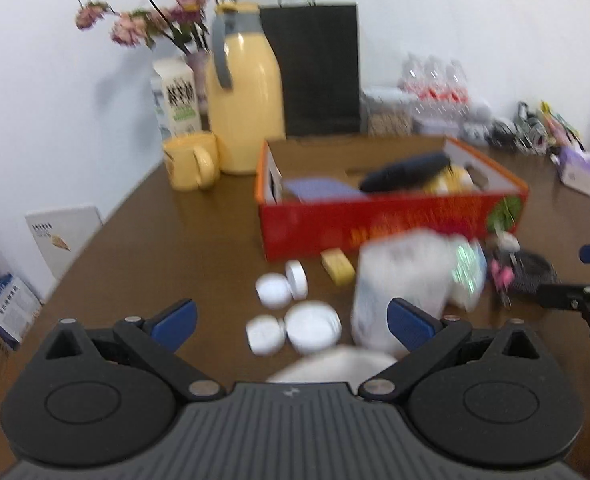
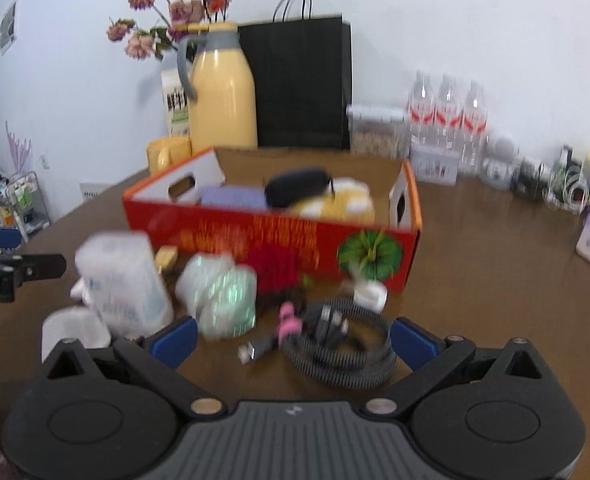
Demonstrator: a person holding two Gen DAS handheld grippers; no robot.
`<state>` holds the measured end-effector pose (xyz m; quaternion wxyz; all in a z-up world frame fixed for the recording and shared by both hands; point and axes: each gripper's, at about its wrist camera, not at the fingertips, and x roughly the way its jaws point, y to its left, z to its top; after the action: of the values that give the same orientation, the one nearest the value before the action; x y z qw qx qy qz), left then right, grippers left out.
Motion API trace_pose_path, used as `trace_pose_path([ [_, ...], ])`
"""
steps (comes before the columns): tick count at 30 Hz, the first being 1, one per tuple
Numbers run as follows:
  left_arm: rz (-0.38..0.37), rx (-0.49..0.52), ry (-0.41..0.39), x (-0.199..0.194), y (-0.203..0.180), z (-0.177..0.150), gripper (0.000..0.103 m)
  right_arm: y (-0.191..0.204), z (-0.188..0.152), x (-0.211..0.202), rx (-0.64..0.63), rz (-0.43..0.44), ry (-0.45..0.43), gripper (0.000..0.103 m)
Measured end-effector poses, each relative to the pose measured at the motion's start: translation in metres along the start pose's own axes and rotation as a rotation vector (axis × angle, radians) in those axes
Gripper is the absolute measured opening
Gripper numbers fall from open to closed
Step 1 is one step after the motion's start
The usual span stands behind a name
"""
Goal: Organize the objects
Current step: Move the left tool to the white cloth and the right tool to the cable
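A red cardboard box (image 1: 375,224) (image 2: 279,240) stands on the brown table, holding a purple item, a dark case (image 1: 409,170) (image 2: 299,186) and something yellow. In front of it lie several white round jars (image 1: 273,290), a small yellow block (image 1: 338,266), a clear plastic pack (image 1: 399,284) (image 2: 123,280), a shiny wrapped bundle (image 2: 223,292), a coiled braided cable (image 2: 341,350) and a pink clip (image 2: 289,320). My left gripper (image 1: 293,322) is open above the jars. My right gripper (image 2: 293,338) is open, low over the cable. Both views are blurred.
At the back stand a yellow jug (image 1: 245,96) (image 2: 221,92), a yellow mug (image 1: 191,166), a black paper bag (image 1: 319,68), a flower vase, a milk carton, water bottles (image 2: 449,108) and small clutter by the wall. The table's left edge (image 1: 79,256) drops to shelves.
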<state>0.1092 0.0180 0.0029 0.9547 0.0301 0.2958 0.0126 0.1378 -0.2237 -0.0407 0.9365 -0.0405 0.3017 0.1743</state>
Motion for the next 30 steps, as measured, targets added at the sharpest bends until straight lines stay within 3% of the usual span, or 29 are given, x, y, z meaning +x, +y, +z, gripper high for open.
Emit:
trace_pose_path([
  [9,-0.104,0.066,0.099,0.017,-0.012,-0.027,0.103,-0.001,-0.024,-0.003,0.023,0.005,0.037,0.103],
  [13,-0.116,0.053,0.14,0.031,-0.017,-0.036,0.103,-0.004,-0.026,-0.005,0.029,0.011,0.032,0.103],
  [30,-0.071,-0.028,0.078,0.028,-0.02,-0.05,0.103,-0.009,-0.037,0.002,0.054,0.044,0.058,0.103],
])
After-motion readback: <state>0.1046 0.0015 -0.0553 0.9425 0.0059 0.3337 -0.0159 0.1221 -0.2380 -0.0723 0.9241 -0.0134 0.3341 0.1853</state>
